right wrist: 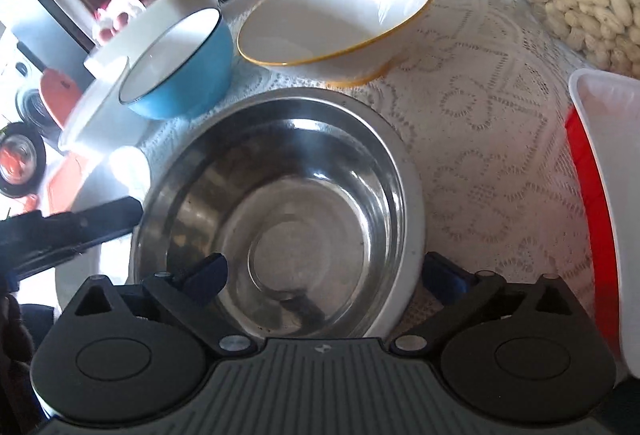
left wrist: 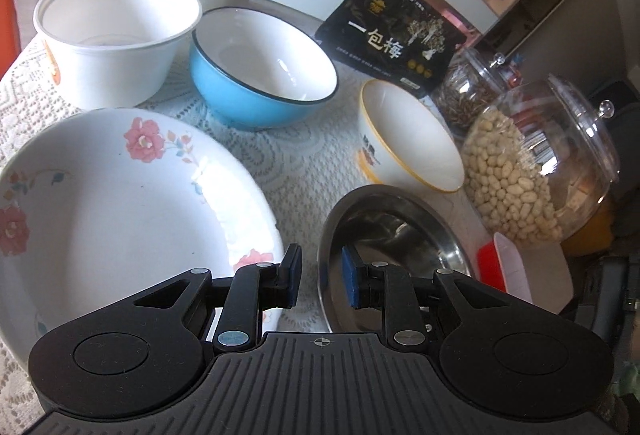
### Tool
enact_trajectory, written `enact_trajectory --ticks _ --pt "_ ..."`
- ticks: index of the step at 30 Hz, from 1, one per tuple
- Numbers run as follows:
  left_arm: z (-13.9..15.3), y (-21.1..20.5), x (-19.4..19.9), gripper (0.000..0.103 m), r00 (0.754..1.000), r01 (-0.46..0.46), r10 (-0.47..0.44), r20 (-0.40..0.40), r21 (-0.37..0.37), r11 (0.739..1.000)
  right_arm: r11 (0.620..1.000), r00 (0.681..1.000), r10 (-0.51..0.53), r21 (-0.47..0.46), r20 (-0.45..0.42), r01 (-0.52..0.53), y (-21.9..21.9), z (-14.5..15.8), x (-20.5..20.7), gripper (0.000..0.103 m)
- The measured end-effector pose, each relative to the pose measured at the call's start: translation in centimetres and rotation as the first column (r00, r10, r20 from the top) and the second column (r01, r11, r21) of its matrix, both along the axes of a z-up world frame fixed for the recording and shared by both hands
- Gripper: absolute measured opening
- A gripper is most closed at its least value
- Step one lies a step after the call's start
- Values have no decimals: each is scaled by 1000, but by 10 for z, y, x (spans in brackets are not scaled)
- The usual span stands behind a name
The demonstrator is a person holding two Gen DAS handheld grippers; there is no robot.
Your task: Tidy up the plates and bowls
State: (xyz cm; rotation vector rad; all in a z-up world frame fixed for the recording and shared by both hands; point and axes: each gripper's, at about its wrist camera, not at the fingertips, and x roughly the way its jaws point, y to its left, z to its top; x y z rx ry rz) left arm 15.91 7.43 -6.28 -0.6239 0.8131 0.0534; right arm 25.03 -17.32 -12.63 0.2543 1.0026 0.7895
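Left hand-held gripper (left wrist: 319,277) stood narrow over the steel bowl's (left wrist: 400,235) near rim, holding nothing; right hand-held gripper (right wrist: 325,275) gaped wide above that empty bowl. Beyond sat an empty blue bowl (left wrist: 256,75) and yellow-rimmed bowl (left wrist: 408,139) (peanuts filled the glass jar (left wrist: 532,171)). Only the left view showed the floral plate (left wrist: 120,203).

Floral plate (left wrist: 120,203), steel bowl (right wrist: 280,219), blue bowl (left wrist: 260,71) and yellow-rimmed bowl (left wrist: 412,139) sit upright, unstacked.

Shiny metal bowl (right wrist: 280,219) (mirror-bright) on a rough lace tablecloth (right wrist: 480,139); glossy ceramic blue bowl (left wrist: 256,75).
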Motion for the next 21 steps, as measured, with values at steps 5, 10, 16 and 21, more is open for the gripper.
enact_trajectory --ticks 5,10,16,21 --pt "-2 -5 2 24 1000 19 -19 -1 -7 1000 999 1000 4 -32 -22 -5 6 3 4 103" --pt "-2 -6 0 21 1000 22 -22 -19 -15 1000 1000 999 17 12 -37 -17 -4 5 9 92" --pt "-3 -13 -8 21 999 26 -27 -33 -22 999 996 984 -30 -77 177 44 -2 26 2 60" --pt "0 -25 -28 21 997 47 -47 -66 0 999 996 992 -18 -82 126 28 -11 31 -4 55"
